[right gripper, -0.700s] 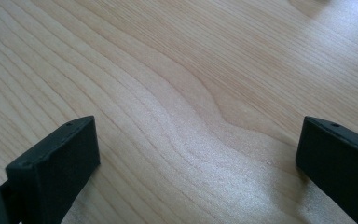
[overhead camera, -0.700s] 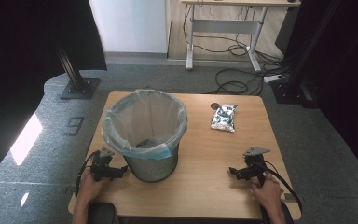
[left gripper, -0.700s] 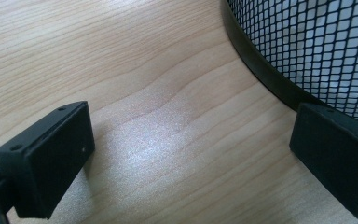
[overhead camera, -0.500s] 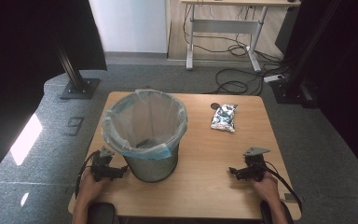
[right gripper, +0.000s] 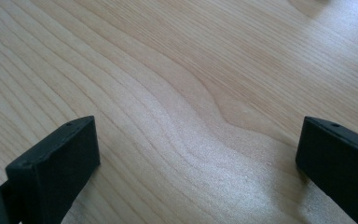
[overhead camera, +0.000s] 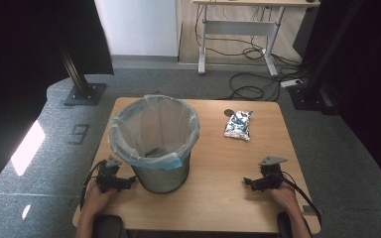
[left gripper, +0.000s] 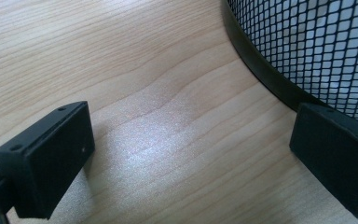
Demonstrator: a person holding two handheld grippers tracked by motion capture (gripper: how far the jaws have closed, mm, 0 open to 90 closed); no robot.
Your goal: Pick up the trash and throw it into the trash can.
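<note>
A mesh wastebasket [overhead camera: 155, 144] lined with a pale bag stands on the near-left part of the wooden surface [overhead camera: 218, 193], and it serves as the landmark here. The left tongs [overhead camera: 124, 182] rest just beside the basket's base on its left, jaws spread wide and holding nothing. The right tongs [overhead camera: 250, 184] lie well to the right of the basket near the front edge, also wide open and empty.

A crinkled silver snack packet [overhead camera: 238, 124] lies flat, to the right of the basket and farther back, apart from it. Its long axis runs roughly front to back. It sits ahead of the right tongs and slightly toward the basket, so the right hand looks the nearer one for a pickup.

The high view shows the packet and both hands. The left gripper view shows the black mesh wall and bottom band of the basket [left gripper: 307, 51] close against one jaw, while the right gripper view shows bare wood grain between its jaws.
</note>
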